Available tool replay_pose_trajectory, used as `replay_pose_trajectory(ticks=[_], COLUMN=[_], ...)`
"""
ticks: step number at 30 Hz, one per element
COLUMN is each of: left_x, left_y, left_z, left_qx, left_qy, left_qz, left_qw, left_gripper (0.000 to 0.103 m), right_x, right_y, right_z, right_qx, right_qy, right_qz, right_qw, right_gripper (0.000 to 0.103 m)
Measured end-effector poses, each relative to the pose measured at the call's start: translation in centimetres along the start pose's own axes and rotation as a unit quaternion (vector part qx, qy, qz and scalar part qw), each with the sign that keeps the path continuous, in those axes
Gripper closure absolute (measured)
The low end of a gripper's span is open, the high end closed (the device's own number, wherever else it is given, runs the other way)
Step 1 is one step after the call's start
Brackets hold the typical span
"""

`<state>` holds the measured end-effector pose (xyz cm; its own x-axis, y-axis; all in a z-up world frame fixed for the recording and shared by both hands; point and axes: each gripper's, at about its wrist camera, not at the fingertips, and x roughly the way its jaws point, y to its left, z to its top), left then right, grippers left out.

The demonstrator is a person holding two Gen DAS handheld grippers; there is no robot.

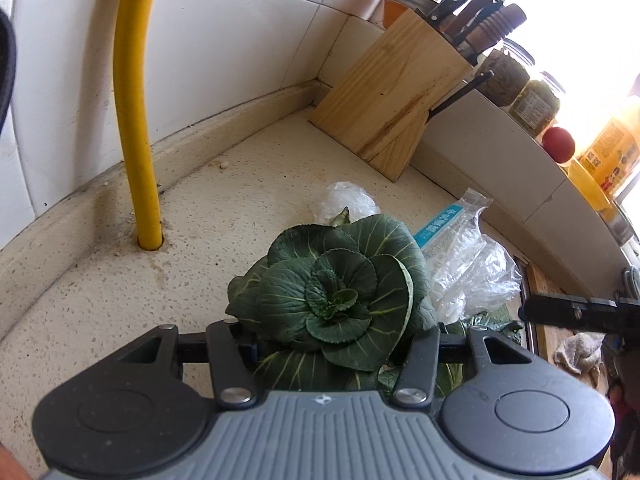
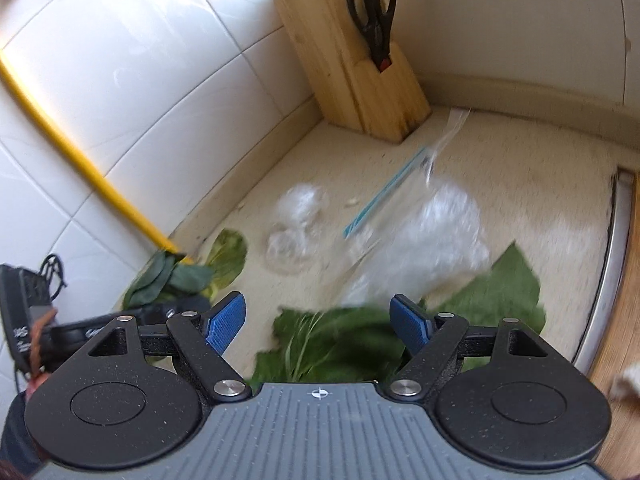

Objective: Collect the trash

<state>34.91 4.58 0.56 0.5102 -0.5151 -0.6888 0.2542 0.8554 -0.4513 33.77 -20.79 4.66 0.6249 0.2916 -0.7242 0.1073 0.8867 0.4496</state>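
Left wrist view: left gripper (image 1: 338,334) clamps a leafy green rosette (image 1: 340,292), evidently lifted for disposal; a clear plastic bag (image 1: 468,272) lies right of it on the counter (image 1: 120,300).

Right wrist view: right gripper (image 2: 318,322) spread wide, empty, above loose leaves (image 2: 332,344), near the bag (image 2: 420,248), apparently approaching.

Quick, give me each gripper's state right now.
Left gripper: closed on the dark green leafy vegetable head.
Right gripper: open, blue fingers spread, holding nothing, above loose green leaves.
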Motion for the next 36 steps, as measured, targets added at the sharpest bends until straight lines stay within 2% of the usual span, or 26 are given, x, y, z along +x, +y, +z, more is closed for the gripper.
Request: replay_pose_trajectory(ticks=[5, 9, 14, 18, 21, 25, 28, 29, 31, 33, 35, 36], left_x=[0.2, 0.4, 0.5, 0.7, 0.7, 0.8, 0.9, 1.0, 1.1, 1.2, 1.3, 1.3], left_y=[0.1, 0.3, 0.6, 0.8, 0.8, 0.8, 0.7, 0.7, 0.5, 0.4, 0.4, 0.4], left_z=[0.2, 0.4, 0.4, 0.3, 0.4, 0.5, 0.5, 0.5, 0.4, 0.4, 0.4, 0.4], left_qx=[-0.003, -0.009, -0.015, -0.018, -0.019, -0.023, -0.023, -0.023, -0.022, -0.021, -0.022, -0.023], left_qy=[-0.001, 0.001, 0.003, 0.006, 0.007, 0.007, 0.009, 0.01, 0.012, 0.014, 0.016, 0.016], left_qz=[-0.007, -0.011, -0.015, -0.015, -0.014, -0.013, -0.012, -0.014, -0.015, -0.014, -0.014, -0.014], left_qw=[1.0, 0.9999, 0.9998, 0.9997, 0.9997, 0.9996, 0.9996, 0.9996, 0.9996, 0.9996, 0.9995, 0.9995], left_gripper=[0.057, 0.057, 0.057, 0.057, 0.057, 0.057, 0.057, 0.057, 0.057, 0.057, 0.057, 0.057], right_x=[0.3, 0.7, 1.9, 3.3, 2.8, 1.0, 1.7, 2.1, 3.6, 5.1, 5.9, 5.9], right_y=[-1.1, -2.0, -2.9, -3.5, -3.6, -3.4, -3.7, -4.0, -4.3, -4.0, -3.5, -3.3], right_z=[2.1, 3.7, 4.8, 4.3, 4.2, 4.3, 3.9, 3.6, 3.1, 2.5, 2.1, 2.0], right_qx=[0.01, 0.026, 0.062, 0.079, 0.081, 0.046, 0.019, 0.02, 0.022, 0.005, -0.001, 0.001], right_qy=[-0.026, -0.038, -0.025, 0.004, -0.002, -0.039, -0.026, -0.017, 0.009, 0.036, 0.045, 0.045], right_qz=[-0.016, -0.013, 0.033, 0.028, 0.027, -0.002, -0.052, -0.054, -0.056, -0.057, -0.049, -0.04], right_qw=[0.999, 0.999, 0.997, 0.997, 0.996, 0.998, 0.998, 0.998, 0.998, 0.998, 0.998, 0.998], right_gripper=[0.019, 0.019, 0.019, 0.019, 0.019, 0.018, 0.017, 0.018, 0.022, 0.036, 0.043, 0.05])
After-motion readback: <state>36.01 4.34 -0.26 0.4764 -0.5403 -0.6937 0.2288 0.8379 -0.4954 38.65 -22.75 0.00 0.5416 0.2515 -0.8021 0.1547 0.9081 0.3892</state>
